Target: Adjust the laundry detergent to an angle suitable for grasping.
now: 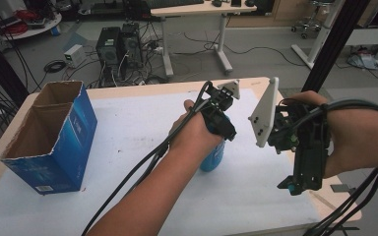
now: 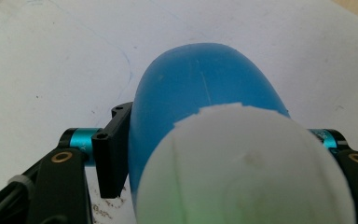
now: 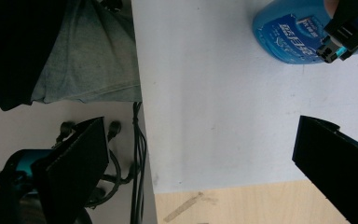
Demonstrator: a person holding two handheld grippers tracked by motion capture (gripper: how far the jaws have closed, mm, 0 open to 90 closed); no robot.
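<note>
Two hand-held grippers work over a pale wooden table [image 1: 10, 142] covered by a white sheet [image 1: 138, 147], in a workshop with computer towers [image 1: 119, 46], loose floor cables and a white desk [image 1: 197, 12] beyond. An open-topped blue cardboard box [image 1: 54, 142] stands near the table's left edge, well apart from the hands.

At mid-table, the left gripper [image 1: 225, 129] comes down on a blue plastic bottle with a white rounded cap [image 1: 211, 160], which stands upright on the sheet. From above, the forearm hides most of the bottle. The left gripper view looks down over the cap and shows a black pad flat against the bottle's blue shoulder, the jaws narrowed onto it.

The right gripper [image 1: 300, 184] hangs near the table's right front corner, its jaws wide apart with nothing between them. Its own view takes in the sheet's front edge, bare wood with a strip of tape [image 3: 182, 206], cables below the table, and the bottle's printed label, which the high view hides.

Open sheet lies between box and bottle.
</note>
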